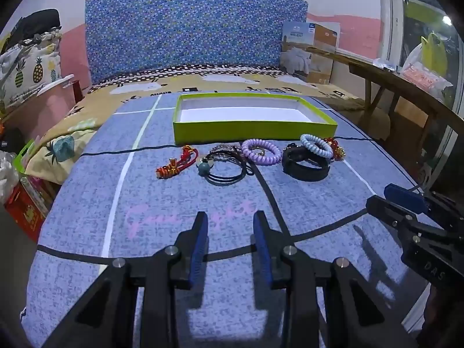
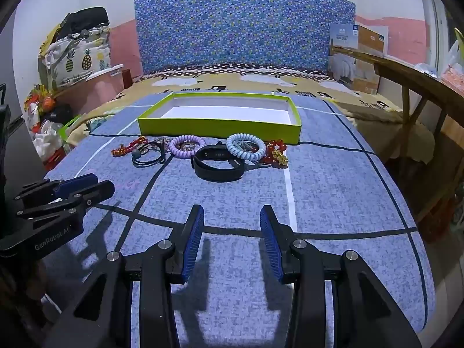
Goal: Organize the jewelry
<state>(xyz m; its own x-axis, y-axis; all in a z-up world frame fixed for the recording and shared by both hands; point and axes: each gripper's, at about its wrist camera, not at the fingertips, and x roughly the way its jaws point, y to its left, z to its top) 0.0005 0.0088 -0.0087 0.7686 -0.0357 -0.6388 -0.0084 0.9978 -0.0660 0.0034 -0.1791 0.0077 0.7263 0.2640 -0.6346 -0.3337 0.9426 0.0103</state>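
Note:
A shallow green box (image 1: 252, 132) with a white inside stands open on the blue mat; it also shows in the right wrist view (image 2: 217, 130). In front of it lies a row of jewelry: a red-gold charm (image 1: 177, 163), a black cord necklace with a teal bead (image 1: 224, 171), a purple coil band (image 1: 261, 151), a black watch band (image 1: 306, 166), a light-blue coil band (image 1: 316, 146) and a red bead bracelet (image 2: 275, 152). My left gripper (image 1: 230, 217) is open and empty, well short of the row. My right gripper (image 2: 232, 211) is open and empty too.
The mat (image 1: 174, 217) covers a bed with a patterned headboard (image 1: 197, 29). A wooden bench (image 1: 406, 87) runs along the right. Bags and clutter (image 1: 26, 58) sit at the left. A cardboard box (image 2: 356, 58) stands at the back right.

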